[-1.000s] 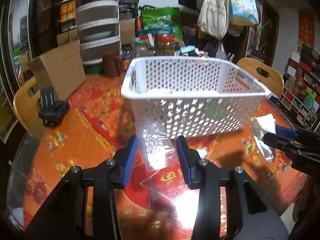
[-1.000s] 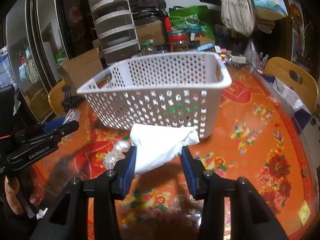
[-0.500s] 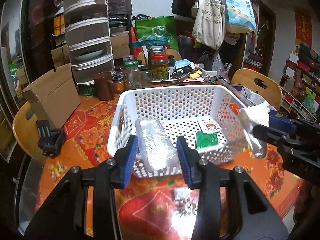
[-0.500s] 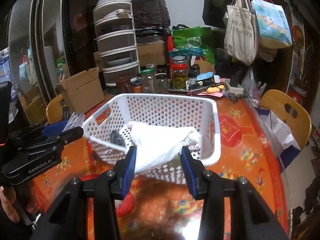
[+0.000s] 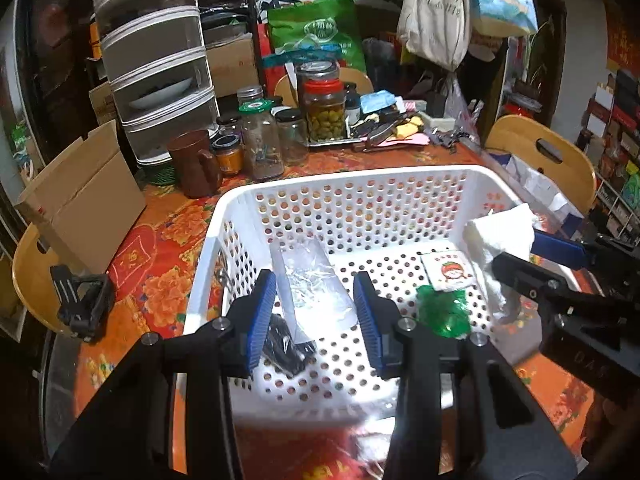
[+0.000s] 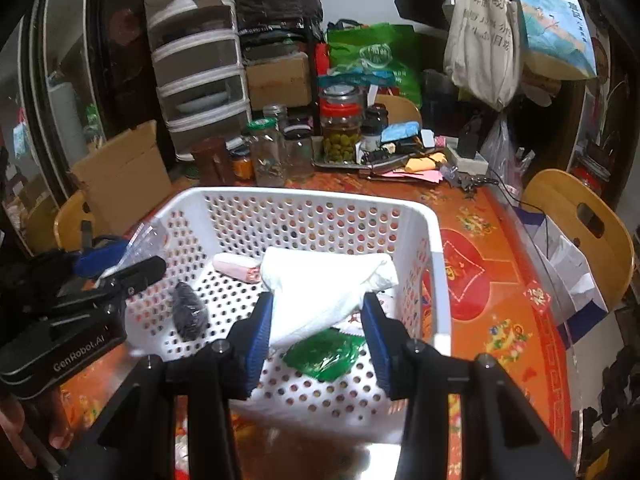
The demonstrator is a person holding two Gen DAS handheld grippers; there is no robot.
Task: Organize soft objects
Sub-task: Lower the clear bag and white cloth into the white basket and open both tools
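A white perforated basket [image 5: 344, 178] [image 6: 434, 264] stands on the table. My left gripper [image 5: 315, 312] is shut on a clear plastic bag [image 5: 308, 288] and holds it over the basket's left side. My right gripper [image 6: 318, 324] is shut on a white cloth [image 6: 328, 284] and holds it over the basket's right side; the cloth also shows in the left wrist view [image 5: 500, 236]. In the basket lie a green packet [image 5: 442, 312] [image 6: 324, 354], a small white card [image 5: 450, 270], a dark bundle [image 6: 189, 312] and a pink roll [image 6: 236, 266].
The table has a red-orange flowered cover [image 6: 492, 280]. Jars [image 5: 324, 106], a brown mug [image 5: 196, 168] and a tray of clutter stand behind the basket. A cardboard box [image 5: 80, 200] and a black device [image 5: 82, 300] are at the left. Wooden chairs [image 6: 580, 220] ring the table.
Both grippers have risen from table level and moved forward over the basket, each carrying its item. The basket's inside has come into view from above.
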